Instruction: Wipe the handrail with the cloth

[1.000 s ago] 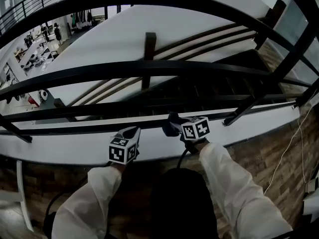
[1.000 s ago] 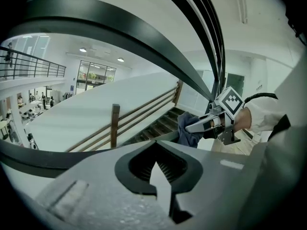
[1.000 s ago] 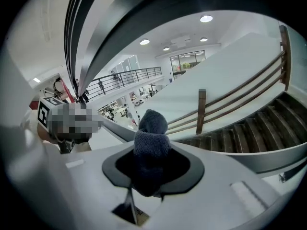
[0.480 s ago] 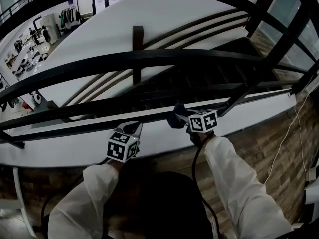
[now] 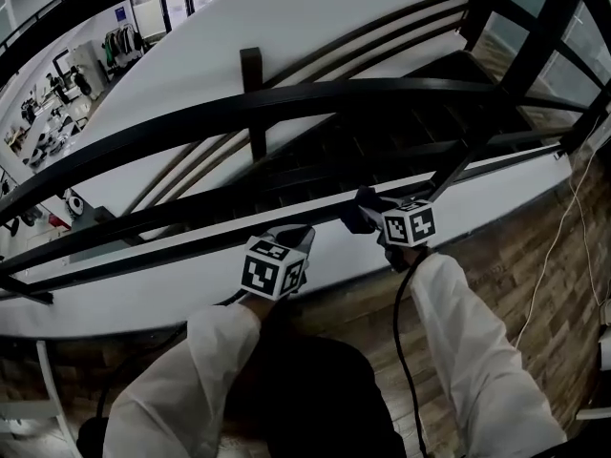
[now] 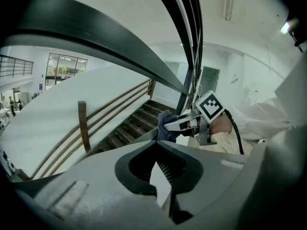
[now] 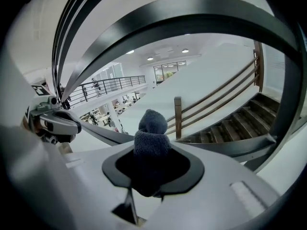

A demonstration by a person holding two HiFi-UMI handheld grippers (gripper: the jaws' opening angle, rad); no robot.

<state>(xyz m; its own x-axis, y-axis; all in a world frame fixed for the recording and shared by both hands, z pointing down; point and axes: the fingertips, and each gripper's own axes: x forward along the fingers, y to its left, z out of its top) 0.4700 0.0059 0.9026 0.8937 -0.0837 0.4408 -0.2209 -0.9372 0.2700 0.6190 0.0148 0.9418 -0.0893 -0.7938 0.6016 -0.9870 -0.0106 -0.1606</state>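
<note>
The black handrail (image 5: 286,98) curves across the head view above thinner black rails (image 5: 191,213). My right gripper (image 5: 368,210) is shut on a dark blue-grey cloth (image 5: 358,213), which sits against the lowest rail by the white ledge. In the right gripper view the cloth (image 7: 152,128) bulges up out of the closed jaws of the right gripper (image 7: 152,150). My left gripper (image 5: 298,235) hangs just left of it, at the same rail, shut and holding nothing. In the left gripper view its jaw tips meet (image 6: 156,145), with the cloth (image 6: 165,126) beyond them.
A staircase (image 5: 382,160) with wooden rails drops away behind the railing, beside a white sloped wall (image 5: 286,27). A white ledge (image 5: 496,194) edges the wood floor (image 5: 535,284). A white cable (image 5: 563,237) lies at the right. A lower-floor work area (image 5: 48,113) shows far left.
Both grippers have slid to the right along the low rail, the right one carrying the cloth. The head view has swung with them.
</note>
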